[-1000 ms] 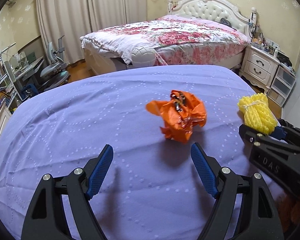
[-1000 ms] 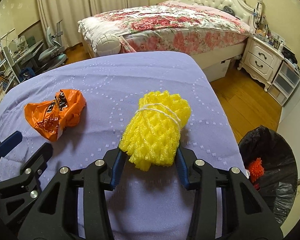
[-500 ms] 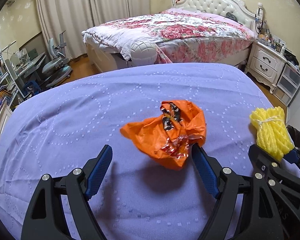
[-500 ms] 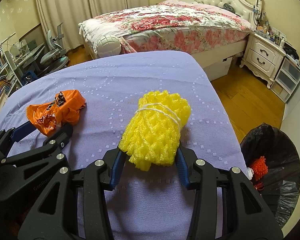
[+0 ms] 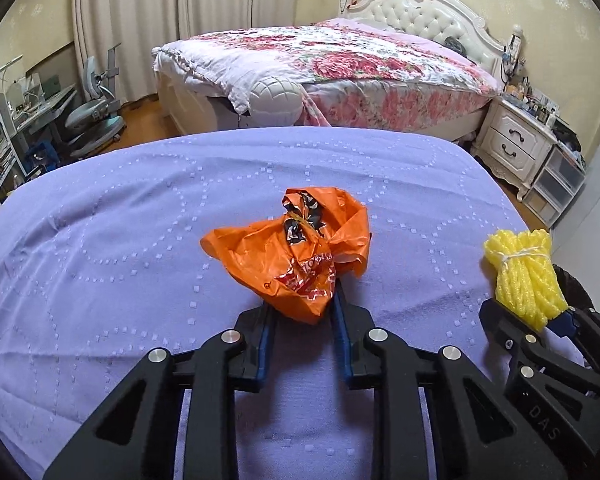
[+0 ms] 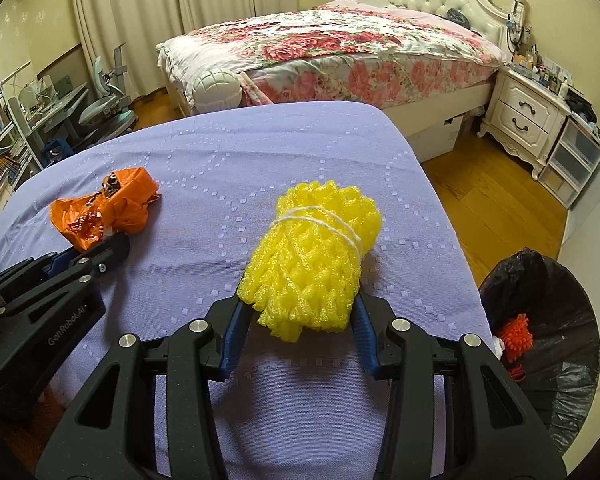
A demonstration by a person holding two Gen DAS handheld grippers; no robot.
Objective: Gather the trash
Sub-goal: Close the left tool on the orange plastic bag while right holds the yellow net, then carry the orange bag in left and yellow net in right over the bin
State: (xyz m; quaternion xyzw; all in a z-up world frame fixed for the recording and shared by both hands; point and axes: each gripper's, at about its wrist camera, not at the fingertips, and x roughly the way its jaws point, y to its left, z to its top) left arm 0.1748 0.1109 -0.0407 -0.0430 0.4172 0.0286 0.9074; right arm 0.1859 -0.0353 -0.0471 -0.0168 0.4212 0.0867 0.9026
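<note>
Now | left gripper point(image 5: 300, 312) fingers just closed, pinching orange bag point(image 5: 296, 256) | right gripper point(image 6: 300, 320) clamps yellow net point(image 6: 312, 256) | fingertips hidden.

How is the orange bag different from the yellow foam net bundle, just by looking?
The orange bag is smooth, glossy film with print, crumpled loose; the yellow foam net bundle is matte, webbed mesh, rolled tight and tied with white string. The bag sits in the left gripper, the bundle in the right gripper. Both are clamped at the near end, over the purple cloth.
</note>
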